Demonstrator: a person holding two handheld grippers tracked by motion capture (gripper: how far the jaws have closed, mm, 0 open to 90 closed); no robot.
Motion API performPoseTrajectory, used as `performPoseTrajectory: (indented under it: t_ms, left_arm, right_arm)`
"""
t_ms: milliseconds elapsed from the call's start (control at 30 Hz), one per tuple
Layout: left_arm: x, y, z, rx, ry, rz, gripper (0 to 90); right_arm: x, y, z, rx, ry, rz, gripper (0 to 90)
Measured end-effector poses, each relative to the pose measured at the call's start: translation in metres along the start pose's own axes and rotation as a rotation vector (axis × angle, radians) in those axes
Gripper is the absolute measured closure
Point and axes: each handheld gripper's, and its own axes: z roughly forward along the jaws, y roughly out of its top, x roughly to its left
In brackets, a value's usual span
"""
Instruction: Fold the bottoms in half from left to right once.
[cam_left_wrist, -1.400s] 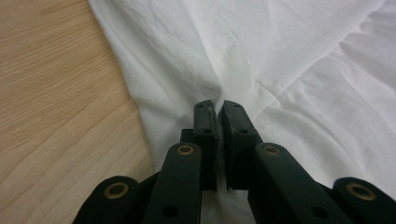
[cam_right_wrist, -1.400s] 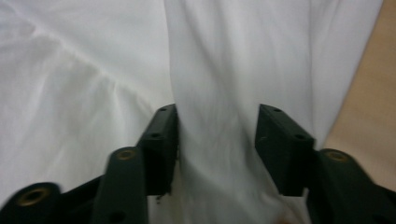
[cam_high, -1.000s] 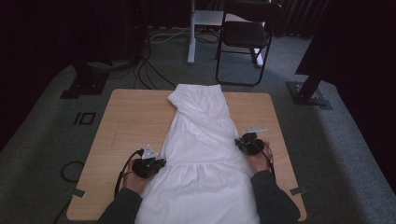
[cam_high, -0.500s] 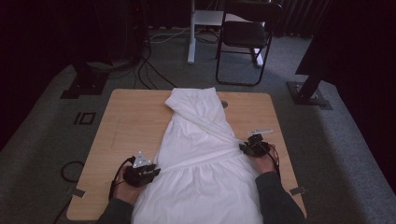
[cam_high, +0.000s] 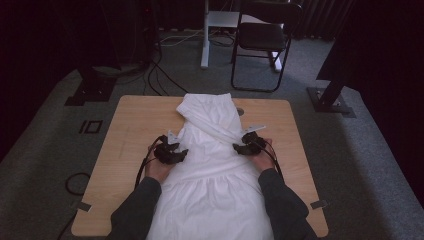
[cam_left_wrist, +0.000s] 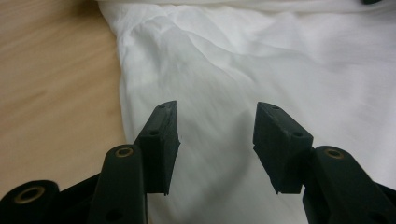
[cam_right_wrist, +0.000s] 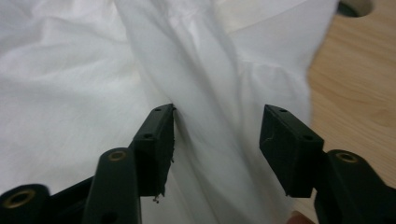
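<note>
Lying lengthwise down the middle of a pale wood-grain surface (cam_high: 130, 130), a white garment (cam_high: 210, 175) of thin, soft, lightly creased cloth runs from a narrow folded end at 12 o'clock to a broad gathered skirt that spills over the near edge at 6 o'clock. A folded band of the same cloth crosses it diagonally toward 4 o'clock, forming a raised ridge.

Left tool (cam_high: 172, 152) sits at the garment's 9 o'clock edge, held in a hand with a dark sleeve. In the left gripper view its two black ribbed pads (cam_left_wrist: 163, 140) stand about half apart, having just been opening; white cloth (cam_left_wrist: 261, 70) lies flat beneath the gap, with nothing pinched.

Right tool (cam_high: 245, 145) sits at the garment's 3 o'clock edge. In the right gripper view its jaws are likewise about half apart and have just been opening. The folded ridge of cloth (cam_right_wrist: 201, 93) runs up between them, brushing the left pad (cam_right_wrist: 156, 144), and the right pad is clear of it. Bare wood (cam_right_wrist: 359, 84) shows at 3 o'clock of that view.
</note>
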Motion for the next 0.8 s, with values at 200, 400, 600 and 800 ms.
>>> performPoseTrajectory:
  t_ms: [200, 400, 600, 800]
  left_arm:
    - [0.004, -0.012, 0.005, 0.032, -0.056, -0.027, 81.7]
    - [-0.018, -0.035, -0.019, 0.029, -0.11, 0.007, 86.0]
    - [-0.047, -0.065, -0.046, -0.007, -0.172, 0.065, 85.8]
    - [-0.048, -0.068, -0.046, -0.024, -0.182, 0.06, 85.3]
  right_arm:
    - [-0.006, -0.013, 0.004, 0.03, 0.011, 0.086, 63.5]
    - [0.008, -0.046, -0.028, 0.028, 0.021, 0.103, 68.1]
    - [0.029, -0.083, -0.062, 0.025, 0.063, 0.109, 68.0]
    - [0.036, -0.082, -0.076, 0.033, 0.098, 0.113, 46.3]
